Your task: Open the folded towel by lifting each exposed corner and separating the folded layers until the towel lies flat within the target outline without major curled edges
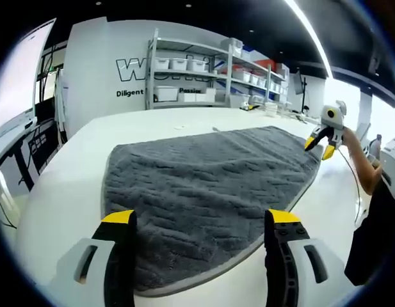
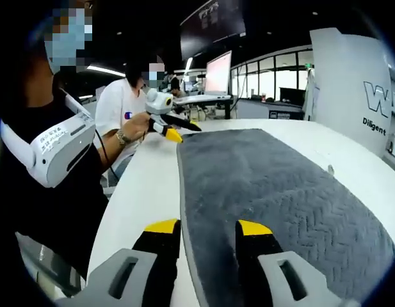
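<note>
both claws (image 1: 201, 220) (image 2: 208, 227) straddle towel (image 1: 203, 179) edges.

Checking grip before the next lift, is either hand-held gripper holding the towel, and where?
Neither holds it. Both the left hand-held gripper and the right hand-held gripper are open over the towel edge.

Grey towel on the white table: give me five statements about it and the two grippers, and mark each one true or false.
1. The grey towel lies on a white table. True.
2. The left gripper has its jaws shut on the towel. False: its jaws stand wide apart over the towel's near edge.
3. In the left gripper view, the right gripper sits at the towel's far corner. True.
4. The towel is bright red. False: it is grey.
5. Shelves with white bins stand behind the table in the left gripper view. True.
</note>
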`<state>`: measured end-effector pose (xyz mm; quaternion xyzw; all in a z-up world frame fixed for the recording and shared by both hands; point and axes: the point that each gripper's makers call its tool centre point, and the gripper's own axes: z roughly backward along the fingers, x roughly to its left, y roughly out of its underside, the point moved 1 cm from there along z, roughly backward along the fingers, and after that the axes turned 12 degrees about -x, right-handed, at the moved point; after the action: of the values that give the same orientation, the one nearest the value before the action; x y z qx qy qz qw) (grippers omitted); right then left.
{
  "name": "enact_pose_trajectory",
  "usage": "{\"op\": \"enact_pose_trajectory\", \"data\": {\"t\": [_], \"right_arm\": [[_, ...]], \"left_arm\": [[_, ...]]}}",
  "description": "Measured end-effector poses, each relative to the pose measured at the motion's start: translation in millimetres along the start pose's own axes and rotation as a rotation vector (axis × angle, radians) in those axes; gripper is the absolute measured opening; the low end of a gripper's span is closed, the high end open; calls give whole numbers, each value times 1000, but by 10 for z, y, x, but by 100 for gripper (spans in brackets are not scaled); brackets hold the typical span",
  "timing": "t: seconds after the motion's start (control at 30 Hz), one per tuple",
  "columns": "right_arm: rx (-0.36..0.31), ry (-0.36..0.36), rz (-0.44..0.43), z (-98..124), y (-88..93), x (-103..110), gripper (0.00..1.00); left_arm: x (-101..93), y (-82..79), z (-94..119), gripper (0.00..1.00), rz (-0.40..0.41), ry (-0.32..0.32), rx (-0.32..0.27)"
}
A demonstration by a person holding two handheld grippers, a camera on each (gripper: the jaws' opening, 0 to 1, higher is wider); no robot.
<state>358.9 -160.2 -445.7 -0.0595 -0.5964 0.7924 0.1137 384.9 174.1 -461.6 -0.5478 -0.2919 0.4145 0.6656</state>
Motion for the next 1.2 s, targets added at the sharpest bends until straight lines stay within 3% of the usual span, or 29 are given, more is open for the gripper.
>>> {"op": "enact_pose_trajectory", "data": {"t": [0.27, 0.43, 0.67, 1.03, 1.2], "right_arm": [[0, 152, -25, 467, 65, -247, 30], [46, 246, -52, 793, 228, -372, 27], [75, 342, -125, 1022, 453, -533, 26], [164, 341, -150, 1033, 705, -567, 25], [181, 339, -144, 1047, 717, -561, 25]], "left_arm": [[56, 9, 26, 63, -7, -12, 4], [70, 66, 17, 58, -5, -7, 27], [173, 161, -13, 48, -34, -50, 67], [183, 231, -26, 46, -63, -47, 97], [176, 236, -9, 45, -75, -41, 99]]}}
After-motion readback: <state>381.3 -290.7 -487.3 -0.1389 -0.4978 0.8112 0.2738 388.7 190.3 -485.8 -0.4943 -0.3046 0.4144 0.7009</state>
